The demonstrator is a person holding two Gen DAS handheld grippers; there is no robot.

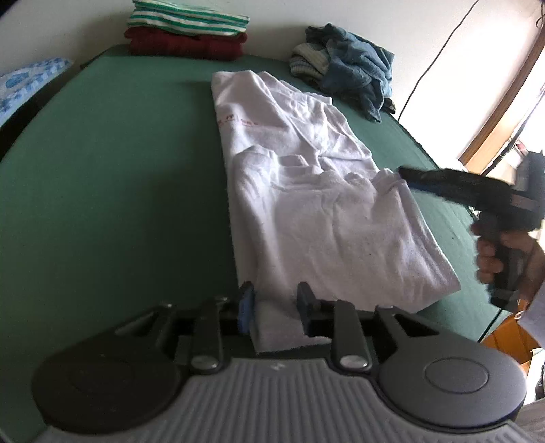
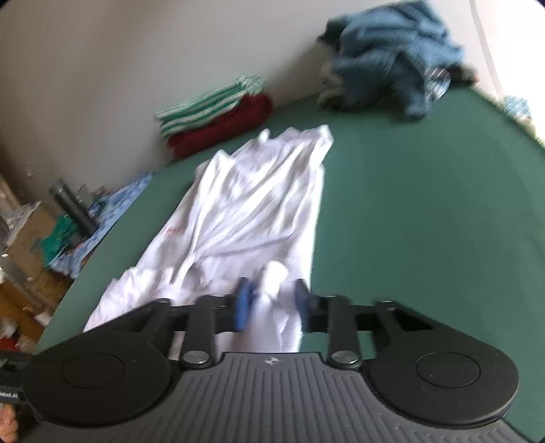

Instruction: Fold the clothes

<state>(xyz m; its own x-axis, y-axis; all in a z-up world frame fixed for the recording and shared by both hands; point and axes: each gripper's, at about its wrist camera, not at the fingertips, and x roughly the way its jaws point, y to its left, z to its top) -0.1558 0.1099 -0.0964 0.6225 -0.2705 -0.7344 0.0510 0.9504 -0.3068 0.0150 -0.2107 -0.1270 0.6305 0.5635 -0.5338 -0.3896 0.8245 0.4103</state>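
Observation:
A white T-shirt lies lengthwise on the green table, folded into a long strip with faint red print. My left gripper is at the shirt's near end, its jaws apart with a white corner of cloth between them. My right gripper is over the shirt at its right edge, jaws apart, a raised bunch of white cloth between the blue pads. In the left wrist view the right gripper touches the shirt's right edge, held by a hand.
A folded stack, green-striped on dark red, sits at the table's far left by the wall. A heap of blue clothes lies at the far right. A blue patterned cloth and boxes lie beyond the table's left edge.

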